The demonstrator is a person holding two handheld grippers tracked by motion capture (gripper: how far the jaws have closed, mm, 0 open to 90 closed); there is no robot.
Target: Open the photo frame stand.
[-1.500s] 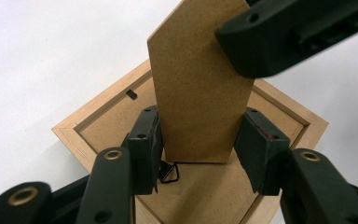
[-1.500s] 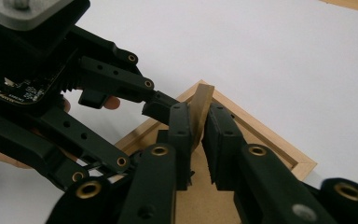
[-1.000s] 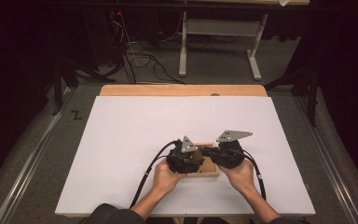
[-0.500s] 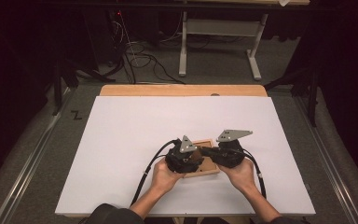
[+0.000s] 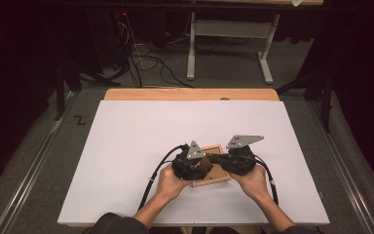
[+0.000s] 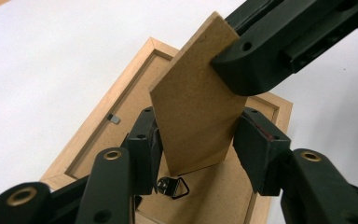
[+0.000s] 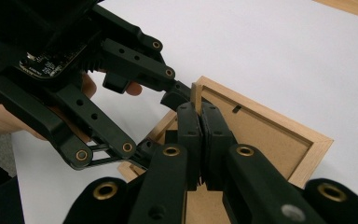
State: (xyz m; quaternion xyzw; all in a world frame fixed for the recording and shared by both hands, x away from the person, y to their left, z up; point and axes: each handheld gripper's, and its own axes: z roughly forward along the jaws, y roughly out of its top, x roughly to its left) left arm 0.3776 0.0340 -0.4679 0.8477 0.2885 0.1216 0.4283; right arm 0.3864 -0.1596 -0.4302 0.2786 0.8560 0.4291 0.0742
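The brown hardboard easel stand point(image 6: 196, 102), rising toward twelve o'clock from the light wooden picture frame point(image 5: 213, 171) on the white table point(image 5: 126, 146), I pinch at its top with the right gripper point(image 7: 199, 140)'s closed fingers, while my left gripper point(image 6: 200, 144)'s open fingers straddle its base.

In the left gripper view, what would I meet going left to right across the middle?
White table surface → wooden frame's left rail → small metal clip → the left hand-held gripper's left finger → upright brown board → its right finger.

tabletop point(image 5: 126, 146): plain white, pale wood edge at 12 o'clock
frame point(image 6: 121, 93): light natural wood
backing board point(image 6: 196, 102): flat brown
left gripper point(image 5: 191, 165): black, grey plate
right gripper point(image 5: 236, 158): black, brass rivets
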